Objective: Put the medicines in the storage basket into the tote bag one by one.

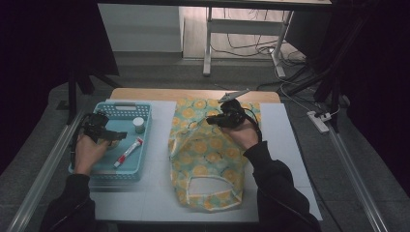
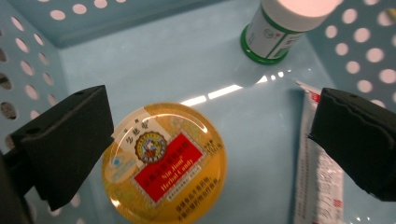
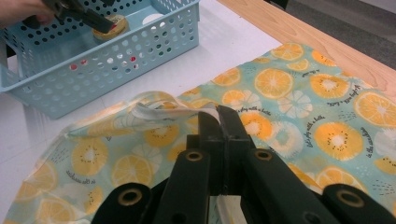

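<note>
A round yellow tin (image 2: pixel 163 163) with a red label lies on the floor of the blue perforated basket (image 1: pixel 123 108). My left gripper (image 2: pixel 212 130) hangs open just above it, one jaw on each side, touching nothing. The same gripper (image 1: pixel 113 136) sits over the basket's left half in the high view. A cloth bag with an orange-slice print (image 1: pixel 208 159) lies flat on the white mat. My right gripper (image 3: pixel 217 116) is shut on the bag's hemmed upper edge and lifts it a little off the mat; in the high view it (image 1: pixel 212 121) is above the bag's top.
In the basket stand a small white bottle with a green band (image 2: pixel 280 28) and a white-and-red tube (image 2: pixel 317 177) to the tin's right. The white mat (image 1: pixel 159 193) covers a wooden table (image 1: pixel 145 94). A power strip (image 1: pixel 319 122) lies on the floor to the right.
</note>
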